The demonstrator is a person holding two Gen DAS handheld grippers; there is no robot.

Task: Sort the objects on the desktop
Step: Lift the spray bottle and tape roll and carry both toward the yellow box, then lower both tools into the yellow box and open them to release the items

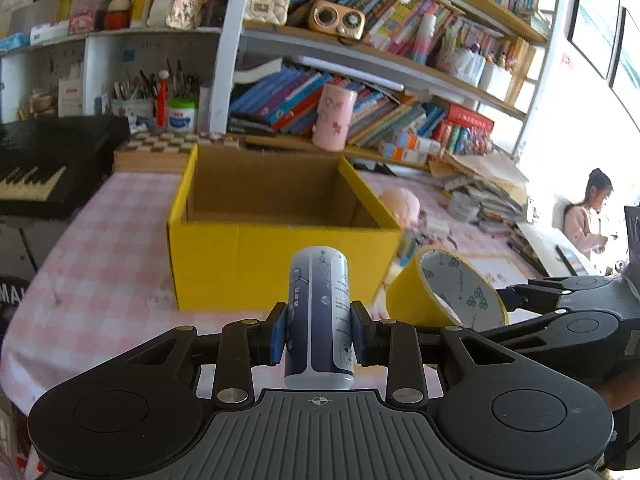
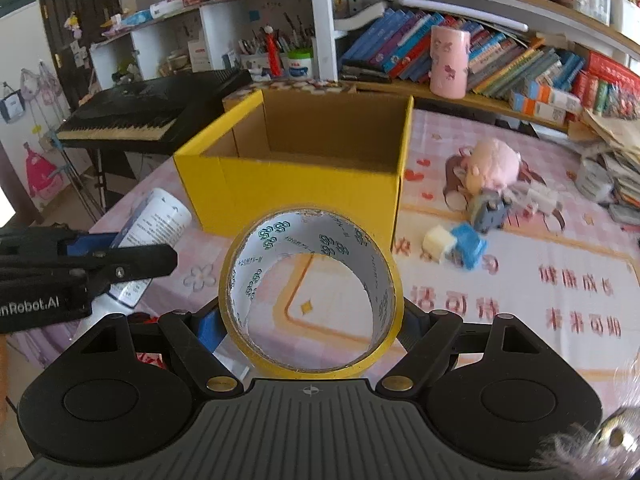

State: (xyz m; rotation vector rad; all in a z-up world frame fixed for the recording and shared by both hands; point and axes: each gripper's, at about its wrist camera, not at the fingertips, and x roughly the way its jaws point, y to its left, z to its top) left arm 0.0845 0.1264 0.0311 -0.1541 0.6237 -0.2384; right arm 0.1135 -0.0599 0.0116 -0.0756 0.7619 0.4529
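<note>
Closest to the lens in the left wrist view, we see the left gripper (image 1: 319, 330) with its jaws nearly closed, blue pads pressing both sides of a small blue-and-white bottle (image 1: 319, 316), held upright at lower centre of frame. In the right wrist view the right gripper (image 2: 310, 326) has its jaws set wide, clamped on a yellow tape roll (image 2: 310, 290) at lower centre, the roll's hole facing the camera. Both items are off the desk (image 2: 500, 300), carried in front of the open yellow box (image 1: 240, 256), which fills the middle of each view and looks empty as far as we can see inside.

We judge the step as carrying both items to the box for a drop. Risks: the two grippers sit close together, the tape roll just right of the bottle in the left view, so they could knock each other on the way in. The bottle is gripped low on its body, so a tilt could make it pivot or slip. Releasing too early would land either item in front of the near wall. More clutter, a pink plush (image 2: 494, 166) and small blocks (image 2: 456, 244), waits right of the box.
</note>
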